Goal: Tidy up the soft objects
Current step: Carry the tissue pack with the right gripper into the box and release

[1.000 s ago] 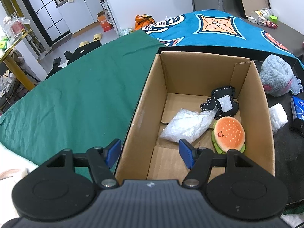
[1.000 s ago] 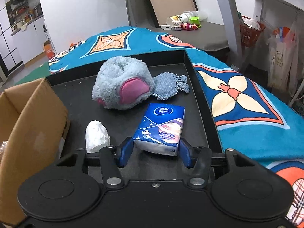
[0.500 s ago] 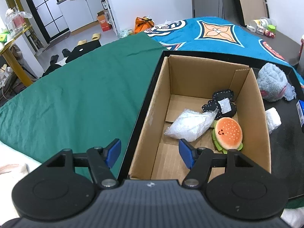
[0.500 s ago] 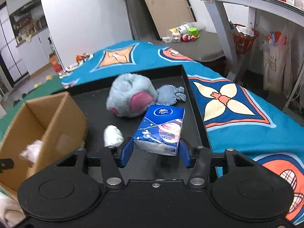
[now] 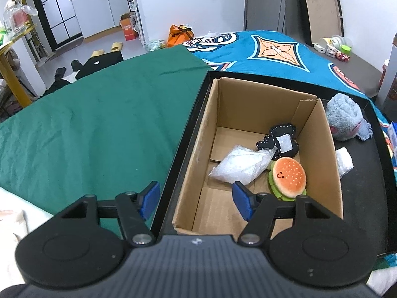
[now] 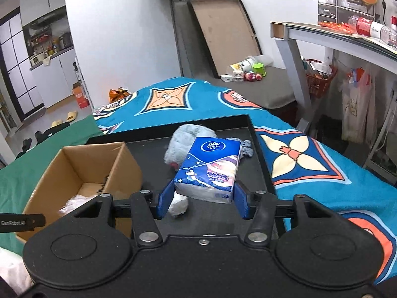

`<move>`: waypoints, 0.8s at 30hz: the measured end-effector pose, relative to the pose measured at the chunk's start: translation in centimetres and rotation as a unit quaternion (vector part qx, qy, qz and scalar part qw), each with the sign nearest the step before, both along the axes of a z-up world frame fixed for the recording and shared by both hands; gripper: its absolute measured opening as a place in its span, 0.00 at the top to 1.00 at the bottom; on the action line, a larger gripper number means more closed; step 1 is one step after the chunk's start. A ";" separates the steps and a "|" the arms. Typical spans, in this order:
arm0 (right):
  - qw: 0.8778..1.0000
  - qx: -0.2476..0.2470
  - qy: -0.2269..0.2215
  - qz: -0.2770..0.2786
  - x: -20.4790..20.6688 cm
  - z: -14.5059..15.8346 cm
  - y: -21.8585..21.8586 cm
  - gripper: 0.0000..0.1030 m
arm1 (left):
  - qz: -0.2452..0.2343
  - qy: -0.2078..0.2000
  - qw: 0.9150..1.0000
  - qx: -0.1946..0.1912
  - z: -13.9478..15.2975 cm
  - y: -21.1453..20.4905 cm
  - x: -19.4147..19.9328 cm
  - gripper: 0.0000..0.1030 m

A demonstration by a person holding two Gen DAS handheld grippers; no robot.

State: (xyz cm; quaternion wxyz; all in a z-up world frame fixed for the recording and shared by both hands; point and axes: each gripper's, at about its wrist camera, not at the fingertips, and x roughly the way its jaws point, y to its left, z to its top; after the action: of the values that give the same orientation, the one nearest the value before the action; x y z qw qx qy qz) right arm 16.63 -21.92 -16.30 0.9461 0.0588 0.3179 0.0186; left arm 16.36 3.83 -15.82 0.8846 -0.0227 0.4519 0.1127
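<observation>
Right tool [image 6: 202,202]: clamped on the blue tissue pack [image 6: 209,167], pads on its two long sides, pack clear of the black tray [image 6: 258,156]; judged to be carried toward the cardboard box [image 6: 82,173] at 9 o'clock.
Left tool [image 5: 196,200]: jaws about half open and just been closing a little, nothing between them; it hangs over the box's near-left corner, out of the incoming pack's way.
Box contents: burger plush [image 5: 287,177], clear plastic bag [image 5: 242,166] and black stitched toy [image 5: 279,141], bunched toward 2 o'clock, leaving bare floor near the front.
Still on tray: grey plush [image 5: 343,116] and white wad [image 5: 345,162], just beside the box's right wall.
Surroundings: tray sits on a bed with patterned blue cover [image 6: 297,154].
</observation>
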 end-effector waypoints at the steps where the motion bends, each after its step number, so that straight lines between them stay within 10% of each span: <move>1: 1.000 0.001 0.000 0.002 -0.1 0.1 0.3 0.51 | 0.000 0.000 1.000 -0.003 0.0 0.1 0.0 0.40; 24: 0.993 0.014 0.005 0.114 -0.9 3.1 8.8 0.51 | 0.007 0.008 0.998 -0.070 -0.8 2.1 -0.2 0.71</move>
State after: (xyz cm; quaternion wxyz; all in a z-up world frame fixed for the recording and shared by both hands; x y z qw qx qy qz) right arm 15.76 -13.09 -13.20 0.9353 0.0357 0.3270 0.1303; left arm 16.11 5.88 -16.59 0.8767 -0.0865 0.4652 0.0869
